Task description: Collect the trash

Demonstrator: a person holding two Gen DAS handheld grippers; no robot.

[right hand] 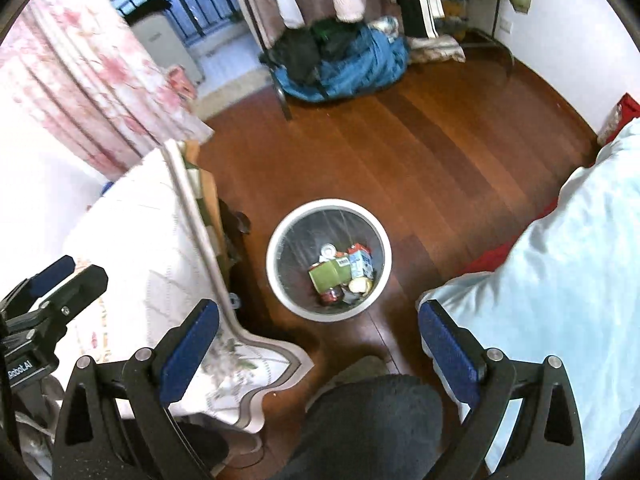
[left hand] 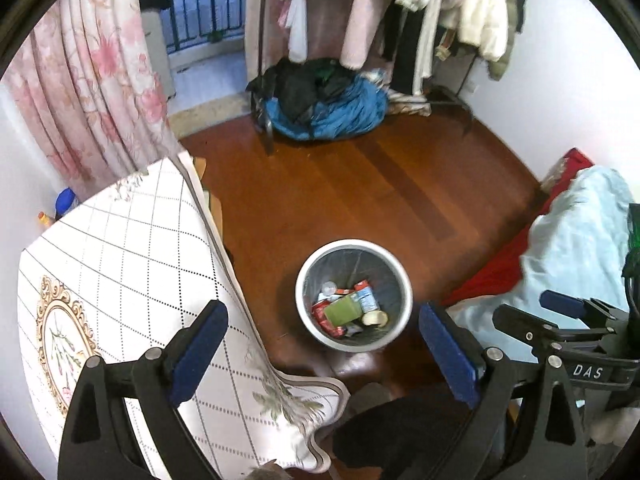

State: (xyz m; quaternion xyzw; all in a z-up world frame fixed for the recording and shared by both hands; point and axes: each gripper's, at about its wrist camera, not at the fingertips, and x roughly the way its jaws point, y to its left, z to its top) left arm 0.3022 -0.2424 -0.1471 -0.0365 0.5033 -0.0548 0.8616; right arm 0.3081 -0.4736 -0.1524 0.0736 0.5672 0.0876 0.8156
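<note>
We are holding both tongs, left gripper [left hand: 323,344] and right gripper [right hand: 319,340], wide apart and empty above the round white bin [right hand: 276,248]; only the left view is showing the table's gold oval motif [left hand: 60,344] at lower left.

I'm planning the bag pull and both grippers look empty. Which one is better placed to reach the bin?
Right, marginally. The bin sits centred between the open right gripper; the equally open left gripper sees it slightly off-centre.

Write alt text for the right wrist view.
A white trash bin stands on the wooden floor, holding a green carton and other packaging. The open, empty right gripper hangs above it, between a tablecloth and pale blue bedding.
</note>
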